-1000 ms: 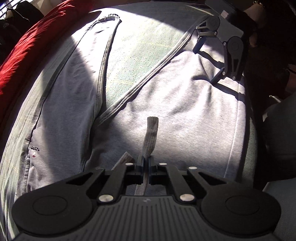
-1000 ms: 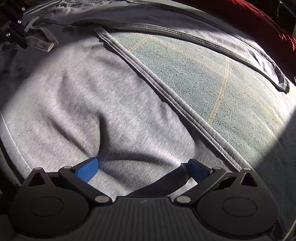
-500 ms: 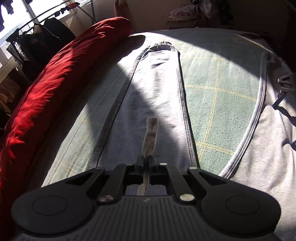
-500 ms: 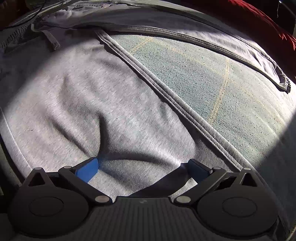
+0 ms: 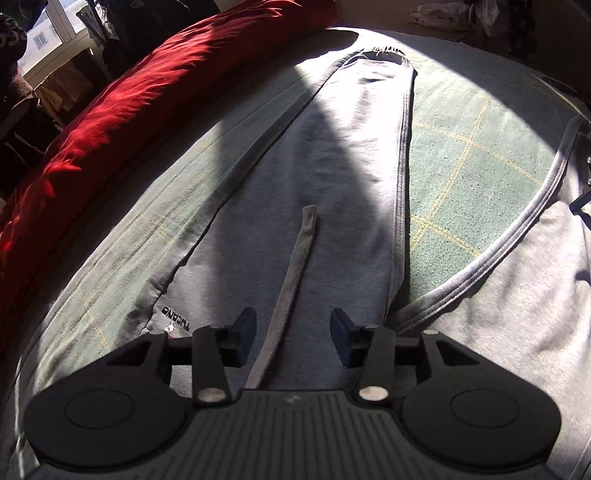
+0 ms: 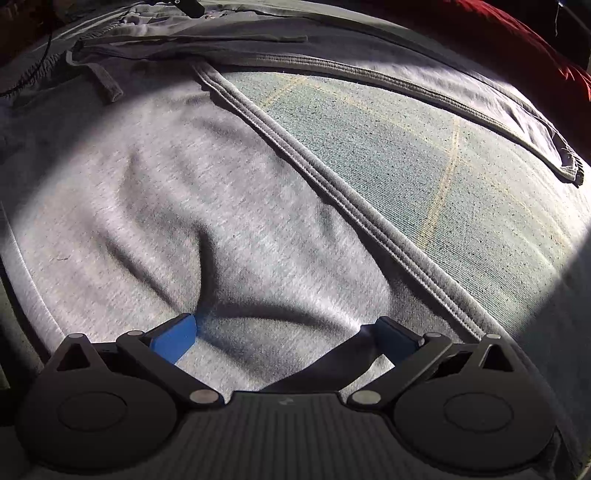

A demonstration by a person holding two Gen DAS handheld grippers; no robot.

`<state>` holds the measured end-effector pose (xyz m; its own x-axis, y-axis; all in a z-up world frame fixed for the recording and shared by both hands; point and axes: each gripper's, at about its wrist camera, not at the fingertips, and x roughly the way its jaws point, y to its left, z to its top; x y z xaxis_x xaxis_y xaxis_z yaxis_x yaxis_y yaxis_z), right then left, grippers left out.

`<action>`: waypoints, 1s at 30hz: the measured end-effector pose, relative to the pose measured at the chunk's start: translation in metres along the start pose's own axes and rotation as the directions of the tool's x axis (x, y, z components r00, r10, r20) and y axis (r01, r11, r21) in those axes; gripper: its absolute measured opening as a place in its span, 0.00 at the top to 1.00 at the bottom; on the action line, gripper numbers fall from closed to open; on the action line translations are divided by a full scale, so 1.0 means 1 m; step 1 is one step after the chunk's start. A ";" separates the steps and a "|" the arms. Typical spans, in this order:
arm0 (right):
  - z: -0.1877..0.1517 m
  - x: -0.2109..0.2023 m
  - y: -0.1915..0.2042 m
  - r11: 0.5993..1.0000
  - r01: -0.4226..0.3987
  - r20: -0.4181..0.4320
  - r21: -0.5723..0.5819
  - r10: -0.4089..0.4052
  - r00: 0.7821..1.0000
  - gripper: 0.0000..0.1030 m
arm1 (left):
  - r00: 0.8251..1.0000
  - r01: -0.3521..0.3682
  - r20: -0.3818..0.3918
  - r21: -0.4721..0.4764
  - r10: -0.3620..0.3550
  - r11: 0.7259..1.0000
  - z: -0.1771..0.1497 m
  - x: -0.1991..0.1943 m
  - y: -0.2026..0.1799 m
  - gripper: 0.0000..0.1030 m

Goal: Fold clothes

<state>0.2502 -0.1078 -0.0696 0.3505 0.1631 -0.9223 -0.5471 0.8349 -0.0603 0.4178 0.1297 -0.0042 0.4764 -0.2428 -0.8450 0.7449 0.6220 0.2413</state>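
Note:
Grey sweatpants (image 5: 340,177) lie spread on a green bedcover (image 5: 476,140), one leg stretching away toward the far hem. A grey drawstring (image 5: 295,266) lies loose along that leg, running between the fingers of my left gripper (image 5: 293,334), which is open and hovers just above the waist end. In the right wrist view the other leg (image 6: 155,206) fills the frame, wrinkled, with its thick seam (image 6: 332,192) running diagonally. My right gripper (image 6: 284,336) is open, its blue pads (image 6: 173,338) resting low on the fabric.
A red duvet (image 5: 122,99) lies bunched along the left side of the bed. Dark clothes hang by a window (image 5: 48,29) at the far left. A second drawstring end (image 6: 105,83) lies near the waistband in the right wrist view.
My left gripper has let go of the drawstring and opened; the string now lies flat on the trouser leg. It earlier swung left toward that leg. The right gripper has stayed still.

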 end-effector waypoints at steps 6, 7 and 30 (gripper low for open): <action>0.003 0.000 0.001 1.000 0.004 -0.018 -0.002 -0.005 1.000 0.00 | 0.990 -0.020 -0.141 -0.126 0.002 0.992 -0.063 -0.021 -0.011 0.56; 0.004 -0.001 0.001 1.000 0.004 -0.020 -0.002 -0.004 1.000 0.00 | 0.988 -0.039 -0.154 -0.167 0.013 0.985 -0.071 -0.023 -0.008 0.56; 0.035 -0.007 0.016 0.993 0.020 -0.142 -0.118 -0.037 0.989 0.00 | 0.989 -0.134 -0.116 -0.505 0.087 0.852 -0.113 -0.007 0.111 0.58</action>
<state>0.2655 -0.0777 -0.0511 0.2587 0.0557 -0.9644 -0.6262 0.7698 -0.1235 0.4443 0.2844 -0.0253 0.4821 -0.1000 -0.8704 0.3353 0.9389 0.0778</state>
